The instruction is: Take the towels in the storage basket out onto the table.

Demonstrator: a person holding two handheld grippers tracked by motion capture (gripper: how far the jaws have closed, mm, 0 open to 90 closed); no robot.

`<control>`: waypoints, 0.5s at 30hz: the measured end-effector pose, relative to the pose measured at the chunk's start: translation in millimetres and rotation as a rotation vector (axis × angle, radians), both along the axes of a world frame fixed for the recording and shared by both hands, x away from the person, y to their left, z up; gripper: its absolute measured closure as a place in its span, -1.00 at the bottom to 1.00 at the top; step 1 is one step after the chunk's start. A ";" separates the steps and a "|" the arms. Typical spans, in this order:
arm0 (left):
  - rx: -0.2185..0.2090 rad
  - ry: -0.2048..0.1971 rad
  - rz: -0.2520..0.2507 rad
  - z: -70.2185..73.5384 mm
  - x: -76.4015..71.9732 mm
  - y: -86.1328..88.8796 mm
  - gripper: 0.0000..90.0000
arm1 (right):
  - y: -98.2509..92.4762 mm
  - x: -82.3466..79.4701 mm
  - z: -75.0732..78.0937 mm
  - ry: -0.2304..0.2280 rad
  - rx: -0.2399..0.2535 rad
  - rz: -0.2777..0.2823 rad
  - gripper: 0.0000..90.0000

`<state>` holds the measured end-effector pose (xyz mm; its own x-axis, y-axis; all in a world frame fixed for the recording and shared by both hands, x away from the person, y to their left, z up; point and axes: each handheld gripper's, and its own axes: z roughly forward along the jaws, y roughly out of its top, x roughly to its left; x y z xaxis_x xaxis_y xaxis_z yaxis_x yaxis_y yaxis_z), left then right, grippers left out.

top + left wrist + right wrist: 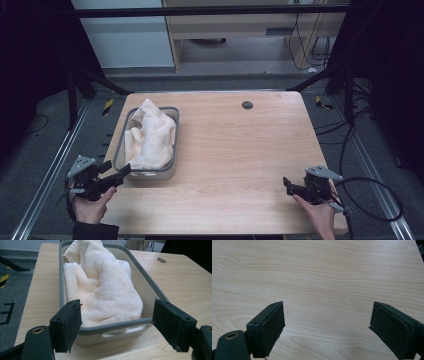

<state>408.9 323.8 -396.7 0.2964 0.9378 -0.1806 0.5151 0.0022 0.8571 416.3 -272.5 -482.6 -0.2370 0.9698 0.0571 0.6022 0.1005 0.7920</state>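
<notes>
Cream towel [150,136] lying bunched in grey-rimmed tub [118,150]; two hand-held grippers waiting wide at near table edge.

Left gripper [121,174]: sitting at 7 o'clock on the wooden table [240,150], angled toward the tub's near end, jaws standing wide apart and gripping nothing; in the left gripper view the tub's near rim [117,326] is lying between them, untouched. Right gripper [287,185]: resting at 4 o'clock, jaws spread wide over bare wood, holding nothing. Towel spilling over the tub's far rim at 11 o'clock. Dark round grommet [247,105] sitting at 12 o'clock. Broad open tabletop stretching from the tub to the right edge.
</notes>
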 end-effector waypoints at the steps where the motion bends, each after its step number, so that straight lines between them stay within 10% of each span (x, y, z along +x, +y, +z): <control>1: 0.005 0.000 -0.004 1.1 1.2 -0.9 -0.50 | 0.1 0.5 -0.5 0.000 -0.005 -0.001 -0.73; 15: 0.059 0.004 -0.064 20.5 27.8 -16.9 -0.48 | 1.1 0.1 -0.8 -0.001 -0.004 -0.003 -0.73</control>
<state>436.7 306.9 -376.3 0.3550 0.9262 -0.1267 0.5162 -0.0813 0.8526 416.3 -271.4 -483.4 -0.2339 0.9708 0.0534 0.6014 0.1013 0.7925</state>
